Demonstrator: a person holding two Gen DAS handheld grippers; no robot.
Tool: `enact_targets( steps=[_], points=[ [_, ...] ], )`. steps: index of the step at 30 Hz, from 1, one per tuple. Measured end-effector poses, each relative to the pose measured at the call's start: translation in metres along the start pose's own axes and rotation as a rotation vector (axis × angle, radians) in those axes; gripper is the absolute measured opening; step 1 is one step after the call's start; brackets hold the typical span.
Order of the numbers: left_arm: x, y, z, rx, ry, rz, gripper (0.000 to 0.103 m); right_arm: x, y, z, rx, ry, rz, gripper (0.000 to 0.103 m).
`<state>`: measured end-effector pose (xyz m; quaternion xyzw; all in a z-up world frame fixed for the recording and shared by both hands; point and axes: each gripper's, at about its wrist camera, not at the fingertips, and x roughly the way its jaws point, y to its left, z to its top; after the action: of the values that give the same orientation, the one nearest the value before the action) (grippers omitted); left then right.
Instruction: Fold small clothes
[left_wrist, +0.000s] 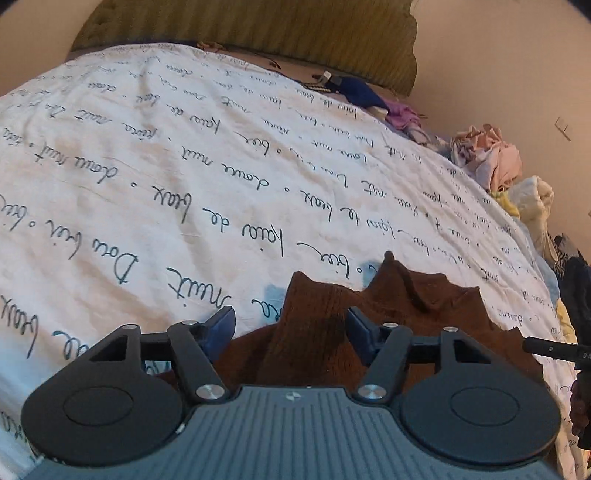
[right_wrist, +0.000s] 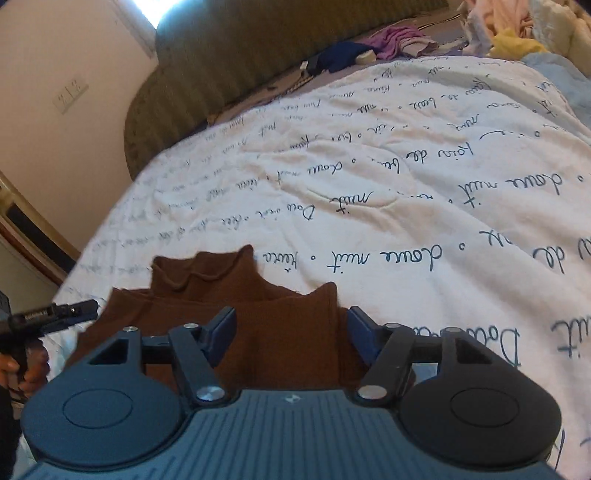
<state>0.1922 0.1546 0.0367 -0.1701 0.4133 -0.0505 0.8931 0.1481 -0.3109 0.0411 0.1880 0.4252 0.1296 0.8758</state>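
A small brown knit garment (left_wrist: 406, 306) lies on the white bedspread with blue handwriting (left_wrist: 147, 184). In the left wrist view my left gripper (left_wrist: 291, 323) is open, its blue pads either side of a folded strip of the brown cloth, low over it. In the right wrist view the same brown garment (right_wrist: 229, 291) lies flat with its collar pointing away. My right gripper (right_wrist: 291, 323) is open, its pads straddling a folded edge of the garment. The tip of the other gripper (right_wrist: 74, 308) shows at the left.
A pile of unfolded clothes (left_wrist: 491, 155) lies along the right side of the bed, with blue and purple pieces (left_wrist: 369, 96) further back. A green headboard cushion (left_wrist: 258, 33) stands behind. In the right wrist view the bedspread (right_wrist: 406, 184) stretches ahead; a wall (right_wrist: 55, 92) is at the left.
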Motion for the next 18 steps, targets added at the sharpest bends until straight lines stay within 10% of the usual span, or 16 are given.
enact_targets(
  steps=[2,3,4,13,18],
  points=[
    [0.009,-0.003,0.003,0.022,0.017,0.001,0.062,0.01,0.002,0.0,-0.035,0.02,-0.005,0.056],
    [0.011,-0.004,0.004,0.036,0.02,0.009,0.055,0.011,0.003,0.0,-0.06,0.016,-0.002,0.02],
    [0.014,-0.008,0.007,0.058,0.024,0.009,0.02,0.013,0.006,0.0,-0.081,0.017,-0.004,0.004],
    [-0.013,-0.027,0.026,0.139,-0.122,0.038,0.008,-0.02,-0.004,0.014,-0.024,-0.125,0.065,0.004],
    [0.036,-0.008,0.015,0.103,-0.022,0.151,0.009,0.016,-0.031,0.006,0.05,-0.041,-0.011,0.004]
  ],
)
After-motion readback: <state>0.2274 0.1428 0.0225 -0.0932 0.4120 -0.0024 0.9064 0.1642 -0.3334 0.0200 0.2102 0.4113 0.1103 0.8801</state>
